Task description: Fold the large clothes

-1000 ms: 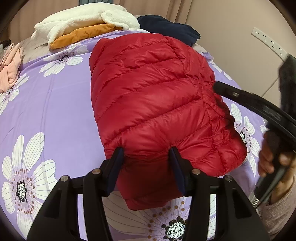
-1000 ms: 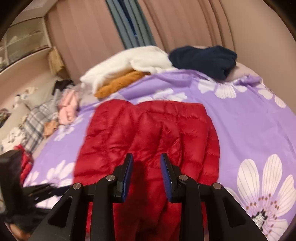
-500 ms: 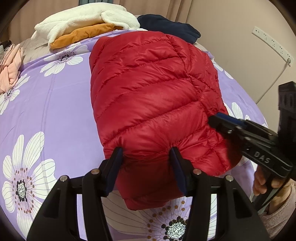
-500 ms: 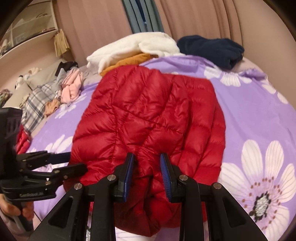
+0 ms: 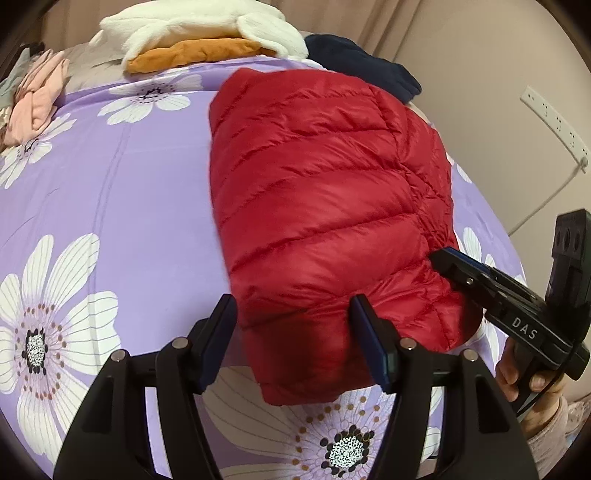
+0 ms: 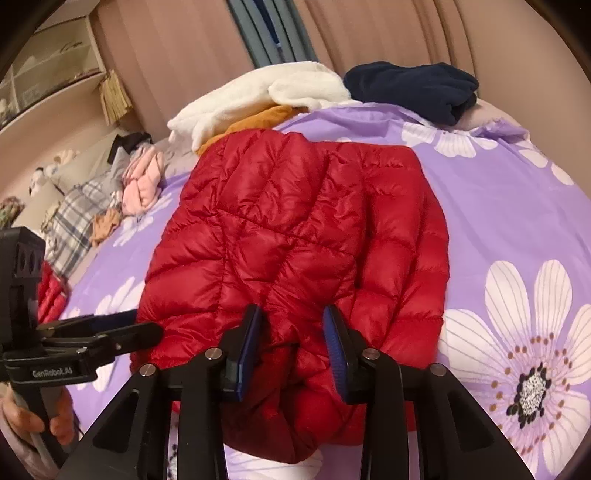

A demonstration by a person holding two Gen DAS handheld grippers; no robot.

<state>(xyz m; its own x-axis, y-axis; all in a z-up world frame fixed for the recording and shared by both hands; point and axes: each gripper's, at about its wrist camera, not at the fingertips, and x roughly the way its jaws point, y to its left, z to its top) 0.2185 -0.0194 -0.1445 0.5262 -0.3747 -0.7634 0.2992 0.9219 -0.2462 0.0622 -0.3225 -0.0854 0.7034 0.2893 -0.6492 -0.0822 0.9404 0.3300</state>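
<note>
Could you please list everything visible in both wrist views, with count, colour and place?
Jacket: one, red, quilted, folded on the sheet nearest the grippers.
Sheet: one, purple with white flowers, covering the bed.
Fleece: one, white, at the far end, on the orange garment.
Orange garment: one, under the fleece.
Navy garment: one, far end, right of the fleece.
Pink garment: one, bed's left edge.
Plaid cloth: one, grey check, left of the pink garment.
Power strip: one, white, on the wall.
Curtains: beige, behind the bed.
Left gripper: black, jaws just opening, astride the jacket's near edge.
Right gripper: black, astride a jacket fold.
</note>
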